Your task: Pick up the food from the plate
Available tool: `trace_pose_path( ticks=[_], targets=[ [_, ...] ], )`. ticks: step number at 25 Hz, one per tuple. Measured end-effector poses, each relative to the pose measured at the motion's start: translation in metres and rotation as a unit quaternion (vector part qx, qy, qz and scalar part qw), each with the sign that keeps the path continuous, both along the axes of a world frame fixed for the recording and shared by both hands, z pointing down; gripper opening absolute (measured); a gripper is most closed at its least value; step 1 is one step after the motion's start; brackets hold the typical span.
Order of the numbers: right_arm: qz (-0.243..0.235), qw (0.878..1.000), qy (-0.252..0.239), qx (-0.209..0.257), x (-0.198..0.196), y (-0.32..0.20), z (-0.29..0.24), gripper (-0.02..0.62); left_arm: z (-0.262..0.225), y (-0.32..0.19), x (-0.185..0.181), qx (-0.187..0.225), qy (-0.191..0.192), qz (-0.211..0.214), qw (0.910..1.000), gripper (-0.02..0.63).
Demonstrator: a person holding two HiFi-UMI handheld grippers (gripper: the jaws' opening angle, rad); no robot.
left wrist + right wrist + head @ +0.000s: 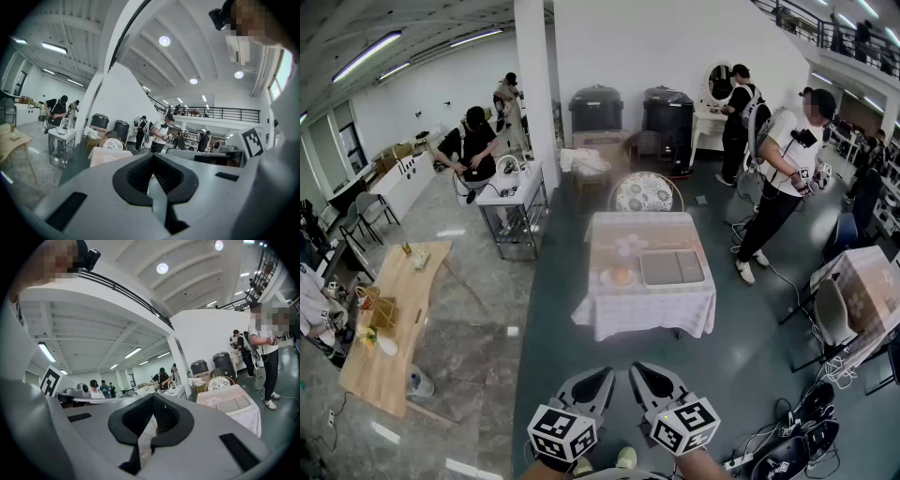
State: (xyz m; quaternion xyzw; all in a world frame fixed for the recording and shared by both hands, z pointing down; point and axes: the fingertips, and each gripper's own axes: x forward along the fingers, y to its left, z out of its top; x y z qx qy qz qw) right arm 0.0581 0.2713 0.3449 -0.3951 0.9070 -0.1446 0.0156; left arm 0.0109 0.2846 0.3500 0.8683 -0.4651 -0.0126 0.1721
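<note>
In the head view the left gripper [592, 382] and right gripper [649, 380] hang side by side low before the body, well apart from the cloth-covered table [623, 314]. There the food [620, 276], something round and orange, perhaps a fruit, lies on a small plate [606, 278] just beside a grey tray [672, 267]; I judge the approach not yet begun. The left gripper view shows its fingers [136, 176] pressed together on nothing, likely a resting carry, with the table far ahead. The right gripper view shows the same: fingers together and empty, the tray visible on the distant table.
</note>
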Motion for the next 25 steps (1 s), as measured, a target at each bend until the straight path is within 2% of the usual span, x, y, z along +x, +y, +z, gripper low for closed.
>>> trace_pose_path(
  ticks=[14,25],
  targets=[
    [0.003,1.000,-0.018,0.002,0.029,-0.010,0.000,0.015,0.006,-0.012,0.030,-0.001,-0.003,0.004,1.0000,0.003],
    [-0.004,1.000,-0.029,0.007,0.043,-0.027,0.001,0.017,0.013,-0.030,0.042,-0.007,-0.017,-0.009,0.9998,0.005]
  ],
)
